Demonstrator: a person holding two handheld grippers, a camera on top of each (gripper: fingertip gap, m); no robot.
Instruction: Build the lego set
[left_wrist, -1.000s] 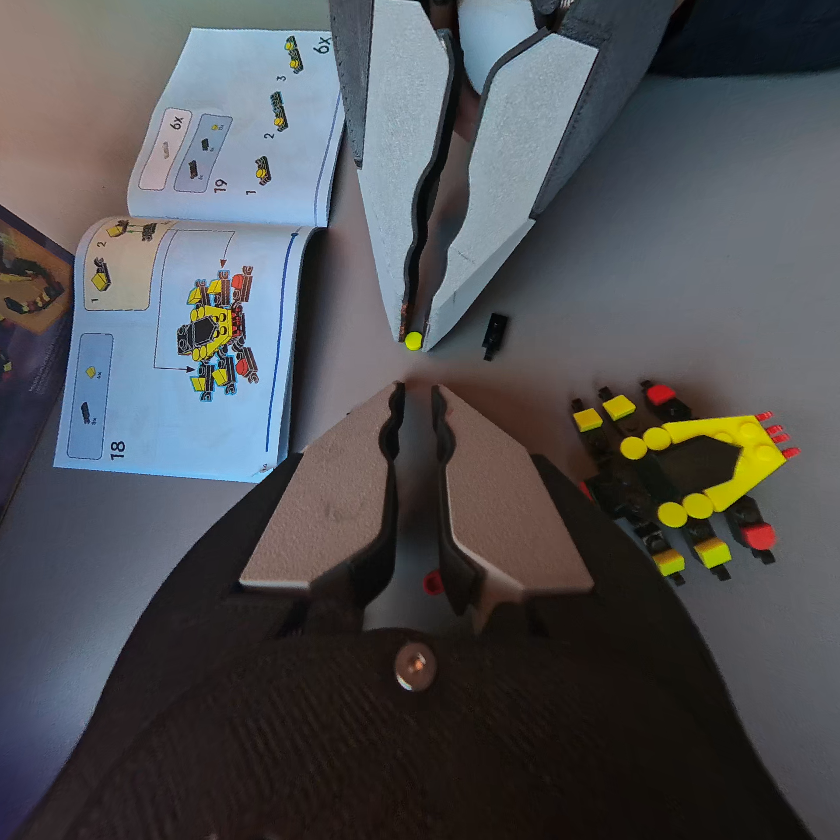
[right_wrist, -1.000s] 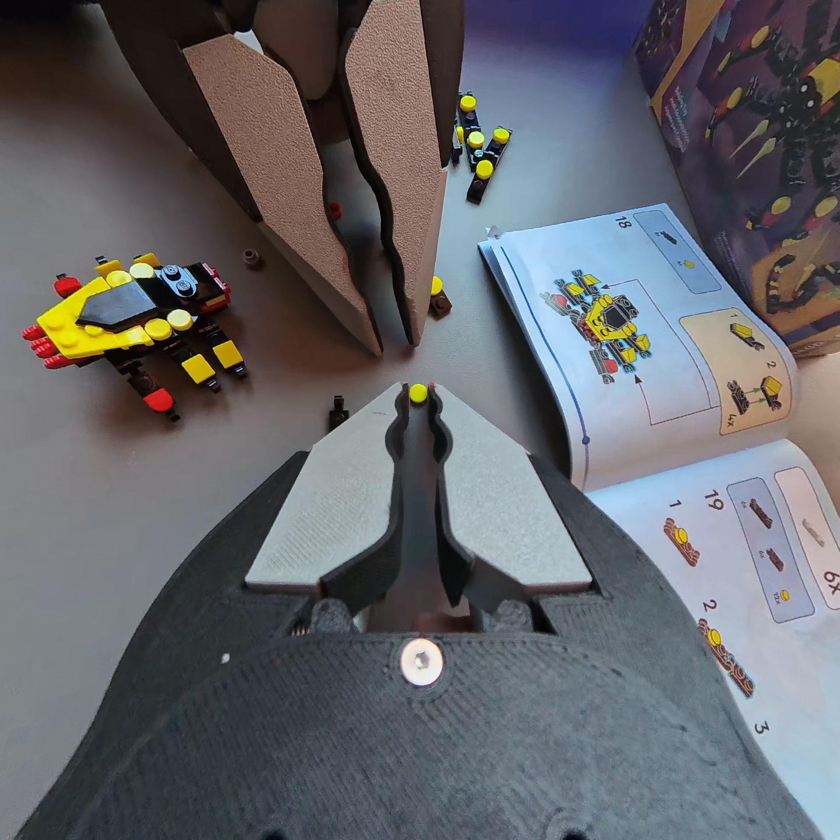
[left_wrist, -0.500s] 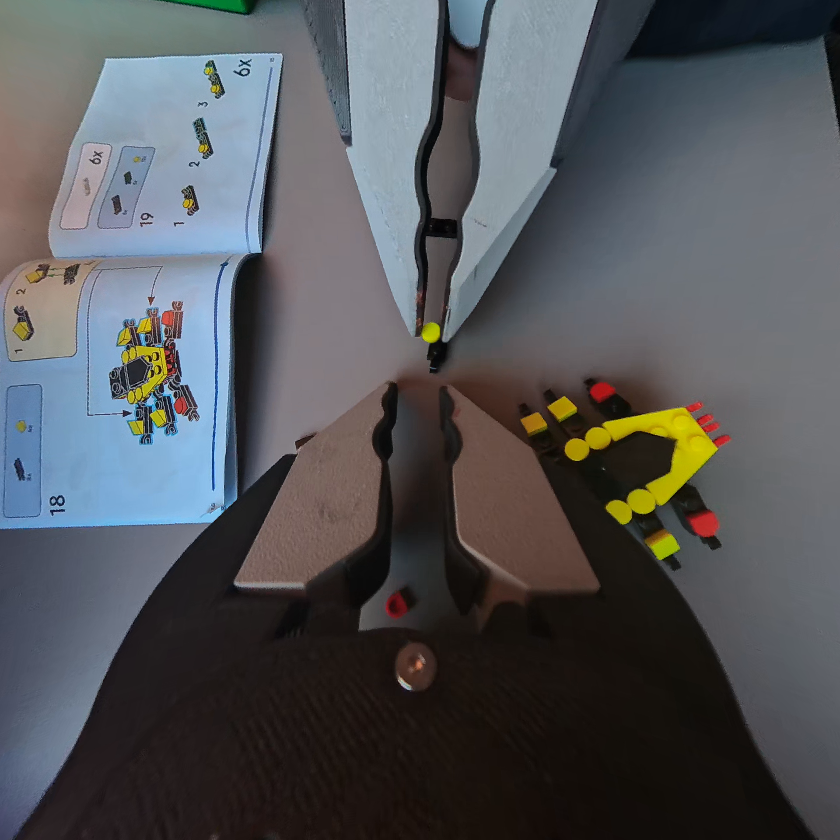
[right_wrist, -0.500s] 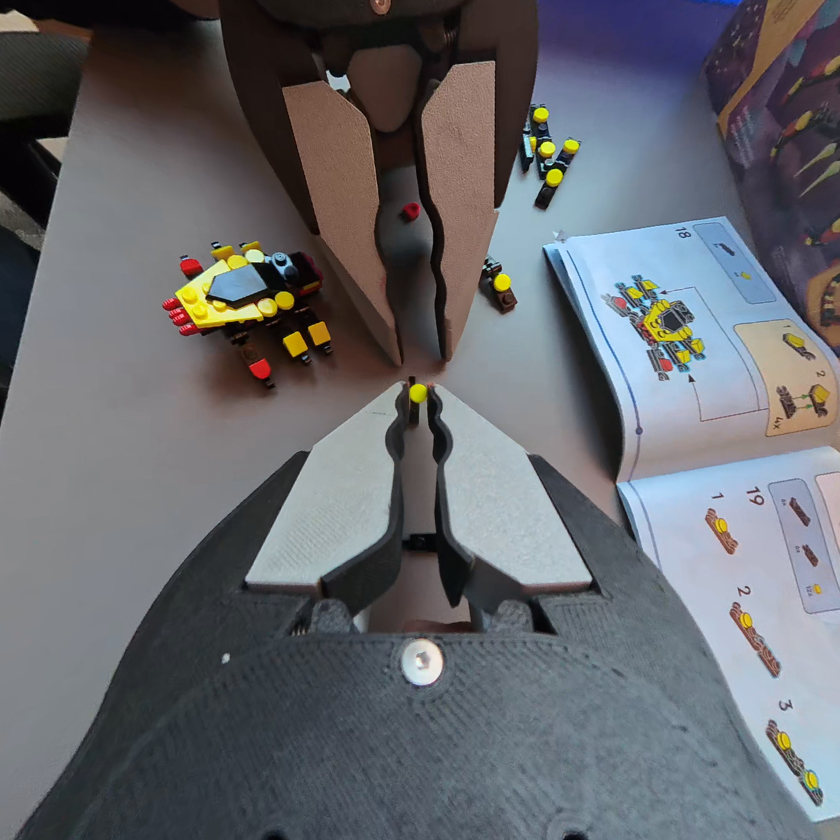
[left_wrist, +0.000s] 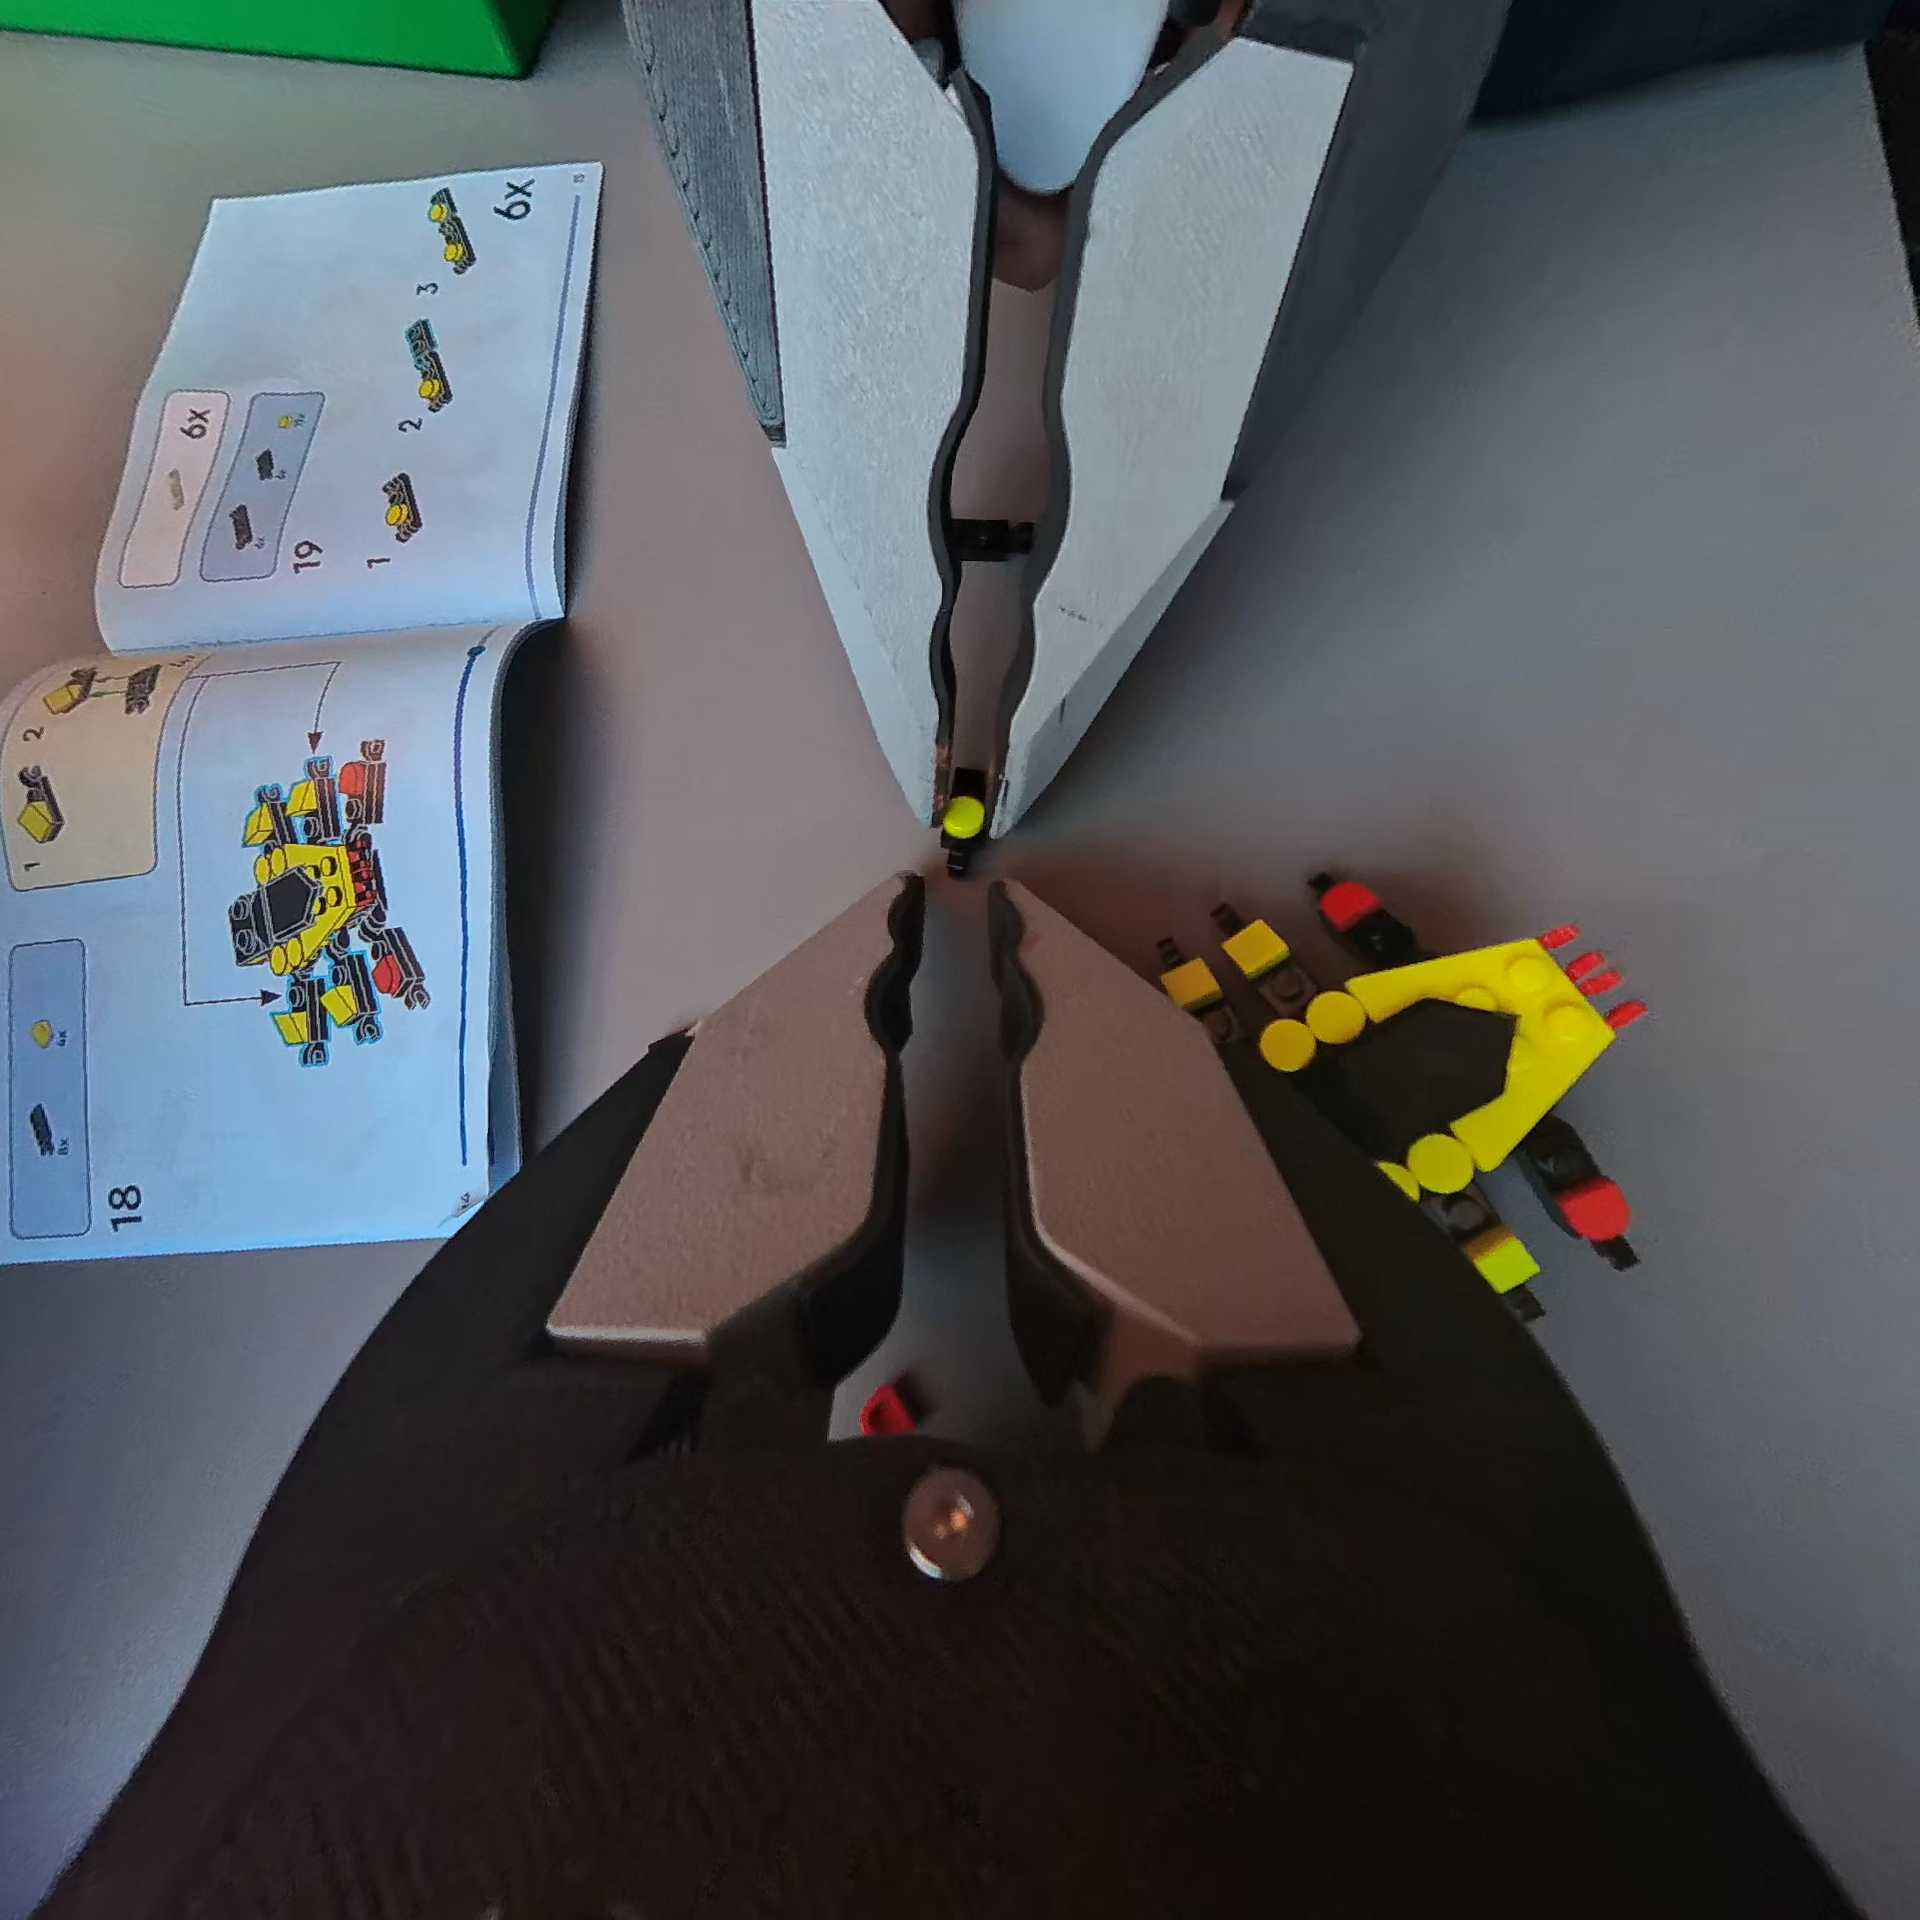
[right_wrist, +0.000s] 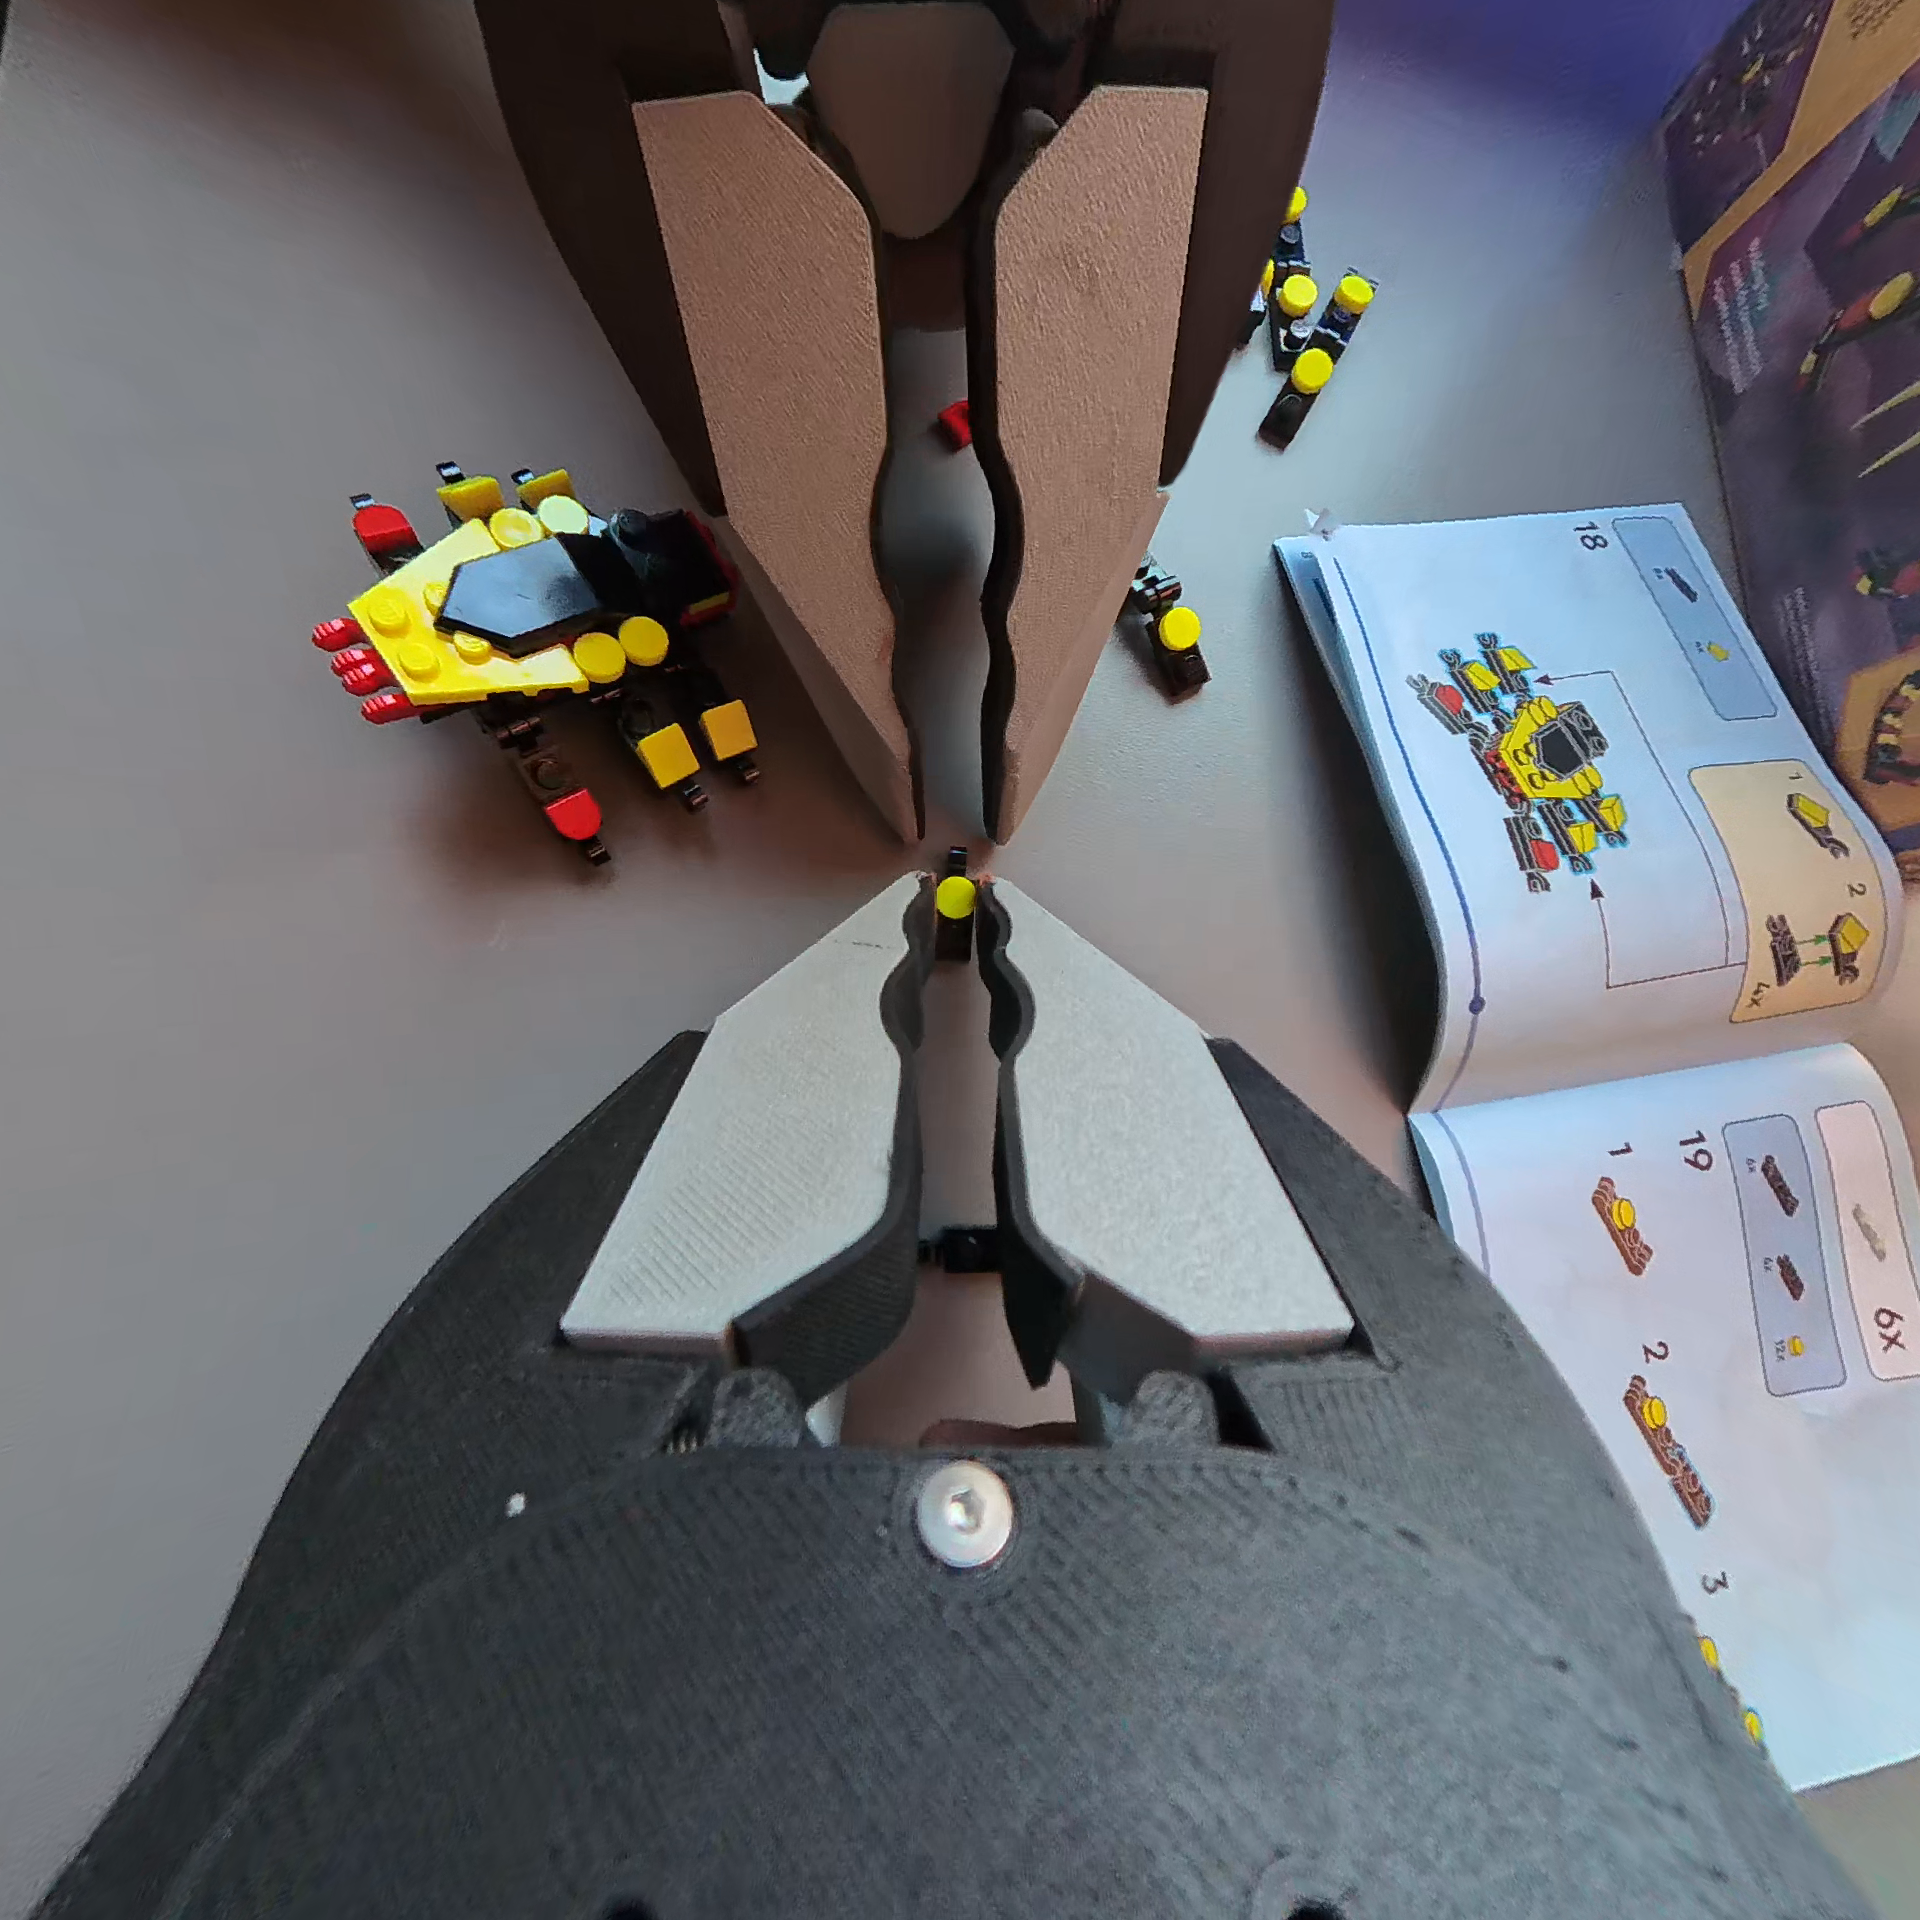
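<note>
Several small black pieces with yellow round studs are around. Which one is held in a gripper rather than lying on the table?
The one pinched at the tips of the right gripper: the yellow-studded black piece. The others lie loose on the table.

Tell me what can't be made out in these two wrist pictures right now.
- Left wrist view: the yellow-and-black model has its near side hidden behind the left gripper.
- Right wrist view: the set's box is cut off by the right edge.
- Both views: whether the yellow round stud held in the right gripper is pressed onto the small black piece is too small to tell.
</note>
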